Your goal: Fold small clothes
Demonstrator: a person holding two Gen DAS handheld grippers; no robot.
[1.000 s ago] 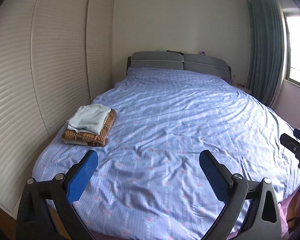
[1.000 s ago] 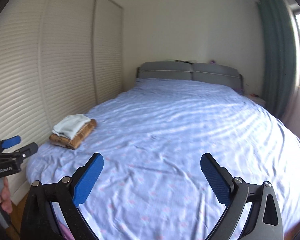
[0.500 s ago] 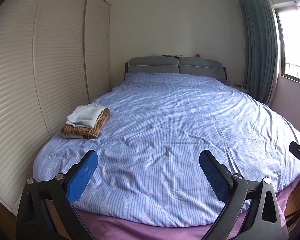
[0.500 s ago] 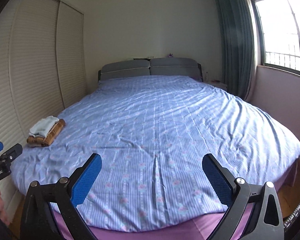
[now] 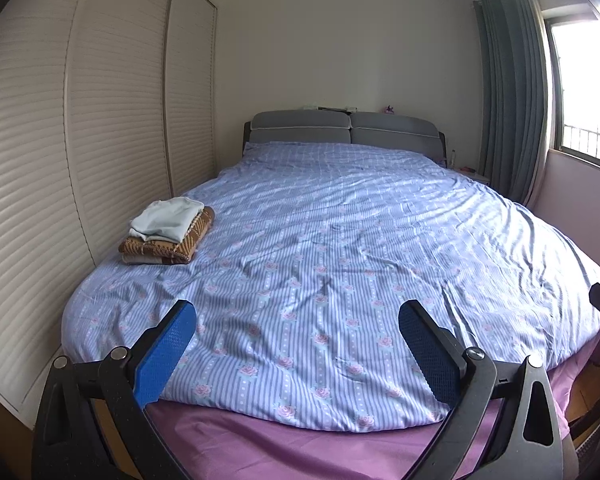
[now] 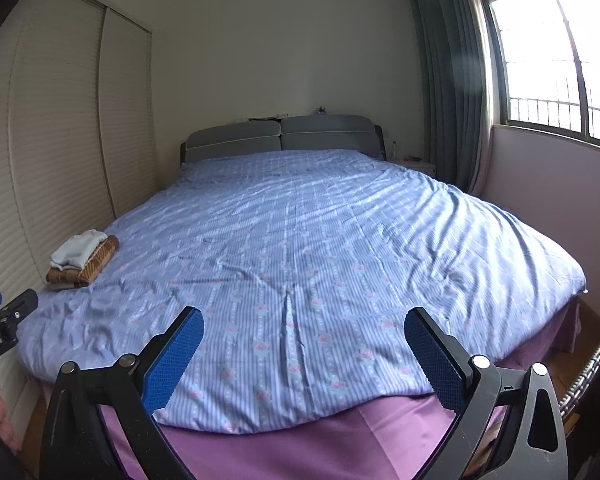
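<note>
A wide bed spread with a rumpled blue-striped duvet printed with pink roses [image 5: 340, 264] fills both views, a purple sheet [image 5: 300, 448] showing under its near edge and a grey padded headboard [image 5: 344, 130] at the far end. Cream louvred wardrobe doors [image 5: 112, 120] run along the bed's left side, and teal curtains [image 5: 508, 92] hang beside a bright barred window [image 6: 560, 60] on the right. Nothing lies on the open cover between the grippers and the clothes. The small stack of folded clothes [image 5: 168, 232] sits on the left part of the bed, near the wardrobe-side edge and well apart from both tools: a pale mint-white folded garment [image 5: 166, 218] rests on top of a brown patterned knit piece [image 5: 180, 246]. The stack is a flattish rectangle whose long axis runs roughly from the foot of the bed toward the headboard, slightly angled. The left gripper [image 5: 298, 340] hangs over the foot of the bed with its blue-padded fingers [image 5: 166, 350] spread wide and holding nothing. The right gripper [image 6: 304, 346] is likewise held above the near edge, fingers wide apart and empty.
</note>
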